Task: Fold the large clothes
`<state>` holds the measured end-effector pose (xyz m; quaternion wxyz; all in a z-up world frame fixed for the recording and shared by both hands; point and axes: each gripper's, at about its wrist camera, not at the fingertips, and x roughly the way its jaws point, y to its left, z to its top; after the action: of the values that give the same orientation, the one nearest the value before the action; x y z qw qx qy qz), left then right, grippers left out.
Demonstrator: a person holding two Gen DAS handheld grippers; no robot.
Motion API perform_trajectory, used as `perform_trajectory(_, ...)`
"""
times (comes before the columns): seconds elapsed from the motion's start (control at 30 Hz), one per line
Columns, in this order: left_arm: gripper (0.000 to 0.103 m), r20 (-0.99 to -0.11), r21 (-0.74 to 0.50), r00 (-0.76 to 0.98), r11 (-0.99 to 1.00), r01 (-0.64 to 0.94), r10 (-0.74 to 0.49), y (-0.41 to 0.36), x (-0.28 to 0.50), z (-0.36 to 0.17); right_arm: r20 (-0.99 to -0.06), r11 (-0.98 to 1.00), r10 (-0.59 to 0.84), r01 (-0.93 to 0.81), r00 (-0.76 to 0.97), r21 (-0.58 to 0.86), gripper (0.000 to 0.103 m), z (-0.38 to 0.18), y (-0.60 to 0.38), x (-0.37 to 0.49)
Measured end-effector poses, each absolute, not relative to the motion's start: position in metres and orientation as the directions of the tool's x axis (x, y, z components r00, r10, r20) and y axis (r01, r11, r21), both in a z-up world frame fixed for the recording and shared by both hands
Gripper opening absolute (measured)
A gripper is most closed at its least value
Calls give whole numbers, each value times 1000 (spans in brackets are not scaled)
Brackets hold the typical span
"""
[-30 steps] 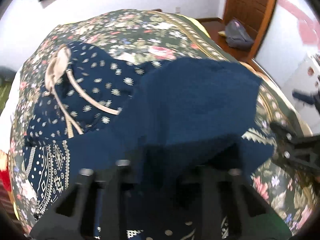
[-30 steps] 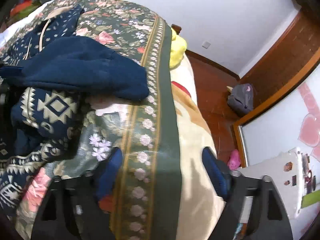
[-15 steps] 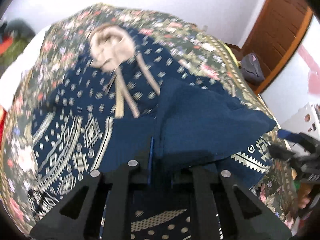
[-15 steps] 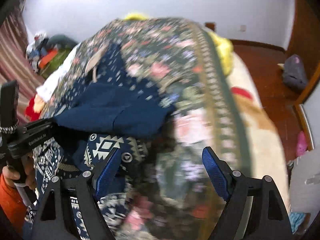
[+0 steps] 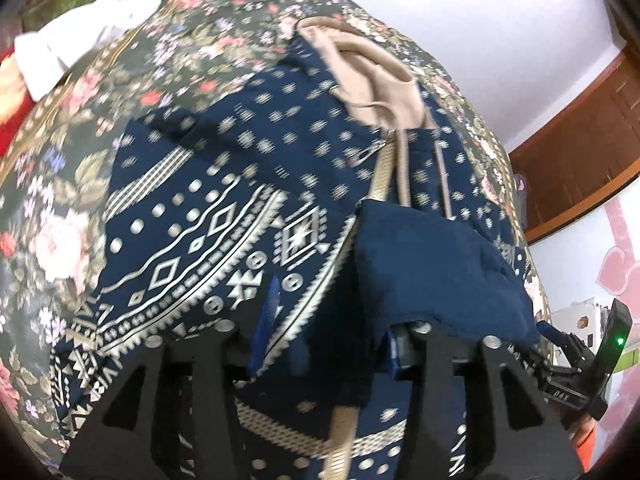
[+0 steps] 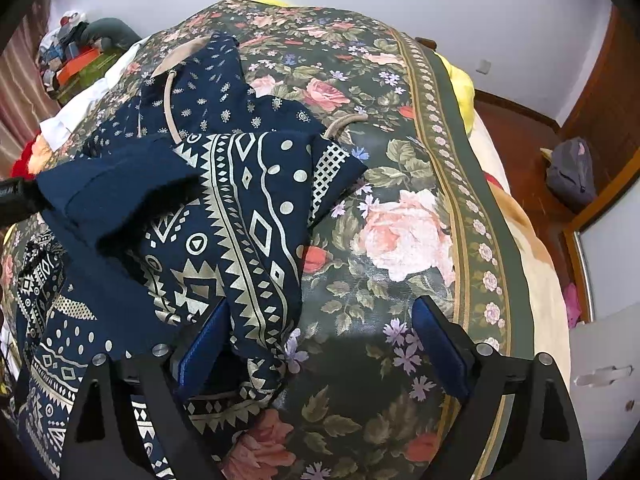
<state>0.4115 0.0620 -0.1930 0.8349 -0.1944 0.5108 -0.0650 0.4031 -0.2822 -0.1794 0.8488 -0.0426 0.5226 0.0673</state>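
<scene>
A navy hooded garment (image 5: 224, 216) with a pale geometric print lies spread on the flowered bedspread (image 5: 60, 200), its beige hood (image 5: 372, 76) and drawstrings at the far end. My left gripper (image 5: 330, 336) points down at it and its jaws are opening. The turned-over plain navy flap (image 5: 432, 264) drapes over the right finger and printed cloth lies between the pads. In the right wrist view the same garment (image 6: 248, 216) is bunched at the left. My right gripper (image 6: 324, 348) is opening wider, with a printed sleeve lying beside its left pad (image 6: 208, 344).
The bedspread (image 6: 400, 220) drops off at its bordered edge on the right. A yellow pillow (image 6: 460, 88), a grey backpack (image 6: 570, 172) on the wooden floor and a white cabinet (image 6: 600, 380) lie beyond. Clutter (image 6: 76, 52) is piled at the far left.
My left gripper carried the plain navy flap across the garment, rolled, and its jaws went from shut on the cloth to parted. The right view swung from the bed's edge onto the sleeve.
</scene>
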Motion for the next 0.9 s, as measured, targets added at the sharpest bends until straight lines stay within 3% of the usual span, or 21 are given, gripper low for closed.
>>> perform_trajectory(0.27, 66, -883, -332, 383, 938, -103, -271, 78, 391, -230, -893, 988, 69, -157, 444, -2, 91, -180, -281, 402)
perform_trajectory(0.47, 66, -911, -47, 399, 987, 155, -106, 17, 366, -197, -897, 988, 84, -155, 434, 17, 91, -175, -284, 402)
perform_trajectory(0.57, 66, -892, -30, 431, 970, 243, -136, -8, 357, -175, -889, 986, 98, -163, 448, 26, 91, -163, -284, 400)
perform_trajectory(0.73, 81, -864, 3, 473, 937, 350, -174, -60, 363, -162, -855, 982, 134, -186, 501, 45, 91, -135, -283, 393)
perform_trajectory(0.87, 79, -886, 120, 459, 921, 371, -69, -98, 383, -191, -837, 976, 178, -202, 518, 82, 91, -116, -283, 388)
perform_trajectory(0.9, 73, -884, 128, 465, 924, 361, -59, -100, 388, -193, -835, 975, 182, -204, 520, 85, 91, -114, -283, 387)
